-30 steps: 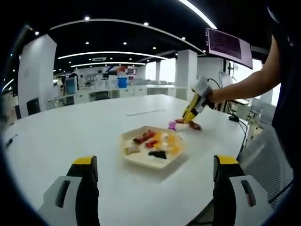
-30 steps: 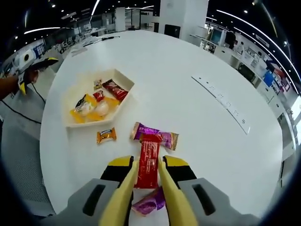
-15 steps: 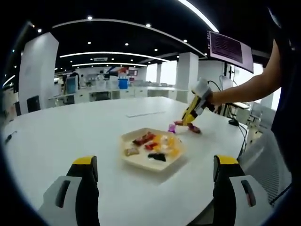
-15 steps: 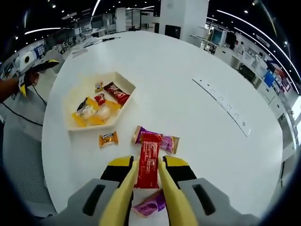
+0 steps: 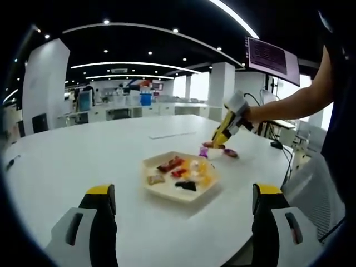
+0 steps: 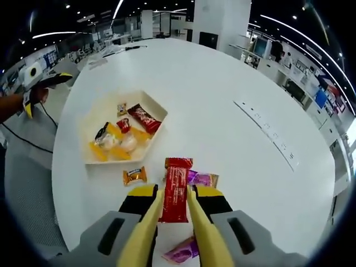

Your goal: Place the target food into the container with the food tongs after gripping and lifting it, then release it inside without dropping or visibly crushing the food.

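Observation:
My right gripper (image 6: 174,207) is shut on a long red snack bar (image 6: 177,187), held above the white table. Under it lie a purple packet (image 6: 203,179), an orange candy (image 6: 134,176) and a second purple packet (image 6: 183,251). The white tray (image 6: 103,162) holds several wrapped snacks, up and to the left of the bar. In the left gripper view that tray (image 5: 167,192) sits mid-table, and the right gripper (image 5: 219,139) comes in from the right, held by a person's hand, above the purple packets (image 5: 203,150). My left gripper (image 5: 181,206) is open, well short of the tray.
A long grey strip (image 6: 268,131) lies on the table right of the snacks. The table edge (image 6: 61,206) runs close on the left, with a hand (image 6: 30,92) holding the left gripper beyond it. An office with desks and pillars lies behind.
The right gripper has lifted the red bar off the table; the packets below look smaller and have shifted down. The left gripper has stayed still.

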